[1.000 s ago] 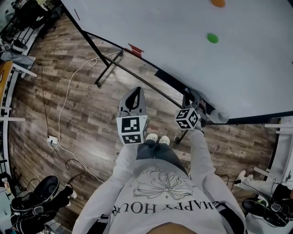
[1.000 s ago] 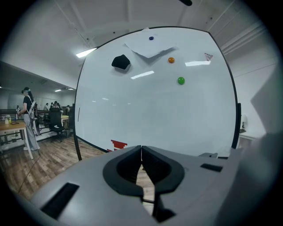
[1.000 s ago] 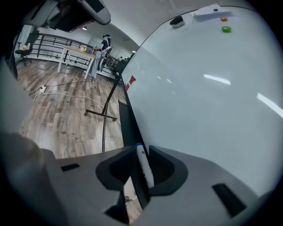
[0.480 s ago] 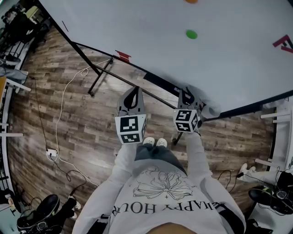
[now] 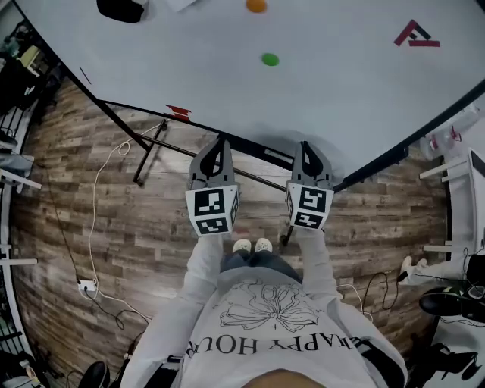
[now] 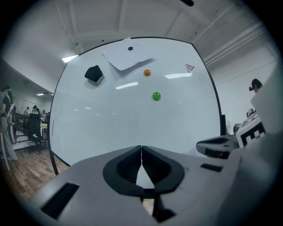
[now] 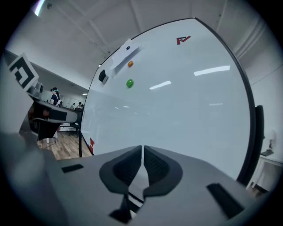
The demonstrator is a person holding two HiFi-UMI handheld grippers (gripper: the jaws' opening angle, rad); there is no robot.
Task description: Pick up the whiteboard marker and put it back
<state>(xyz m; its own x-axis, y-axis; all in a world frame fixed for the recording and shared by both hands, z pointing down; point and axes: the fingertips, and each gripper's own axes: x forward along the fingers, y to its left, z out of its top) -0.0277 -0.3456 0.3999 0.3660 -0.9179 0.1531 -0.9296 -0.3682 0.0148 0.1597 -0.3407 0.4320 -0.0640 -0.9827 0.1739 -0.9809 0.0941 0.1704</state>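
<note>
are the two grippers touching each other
Apart. The head view shows the left gripper and the right gripper side by side, with wood floor plainly visible between them.

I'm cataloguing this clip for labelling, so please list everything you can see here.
whiteboard: one, white with black frame, ahead of the person
green magnet: one, green, on the whiteboard
orange magnet: one, orange, above the green magnet
eraser: one, black, board's upper left
paper sheet: one, white, board's top
logo: one, red, board's upper right
cable: one, white, on the wooden floor
shoes: two, white, on the floor
left tool: one, grey, shut, empty
right tool: one, grey, jaws just closing shut, nothing between them
</note>
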